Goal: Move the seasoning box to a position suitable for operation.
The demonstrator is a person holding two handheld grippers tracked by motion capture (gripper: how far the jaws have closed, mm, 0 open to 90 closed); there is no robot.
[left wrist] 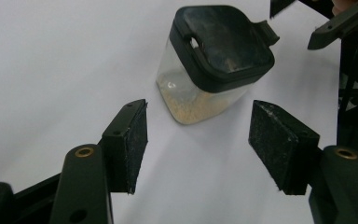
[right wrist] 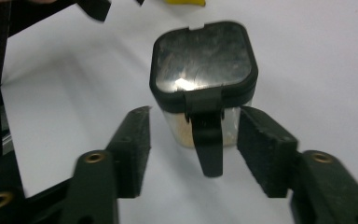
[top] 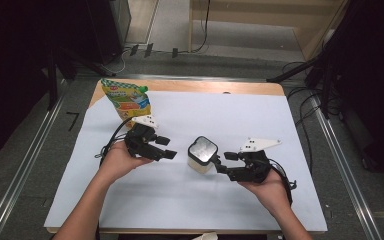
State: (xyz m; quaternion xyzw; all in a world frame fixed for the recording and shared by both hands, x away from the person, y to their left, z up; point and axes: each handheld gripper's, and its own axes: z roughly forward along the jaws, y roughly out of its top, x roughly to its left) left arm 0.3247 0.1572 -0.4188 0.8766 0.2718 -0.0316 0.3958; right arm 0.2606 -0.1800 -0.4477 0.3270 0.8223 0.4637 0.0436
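Observation:
A small clear square container (top: pixel 202 154) with a black hinged lid stands in the middle of the white sheet, a little pale powder in its bottom. My left gripper (top: pixel 167 148) is just left of it, open, with nothing between its pads (left wrist: pixel 131 140); the container (left wrist: pixel 214 60) is a short way beyond them. My right gripper (top: pixel 223 162) is close on the container's right side, open. In the right gripper view the lid's black latch tab (right wrist: pixel 206 140) hangs down between the two pads (right wrist: pixel 265 149) without touching either, and the container (right wrist: pixel 203 79) stands just past them.
A yellow-green snack pouch (top: pixel 126 100) lies at the table's back left, behind my left hand. The white sheet (top: pixel 180 200) covers most of the wooden table (top: pixel 205 86). Floor rails and cables run along both sides.

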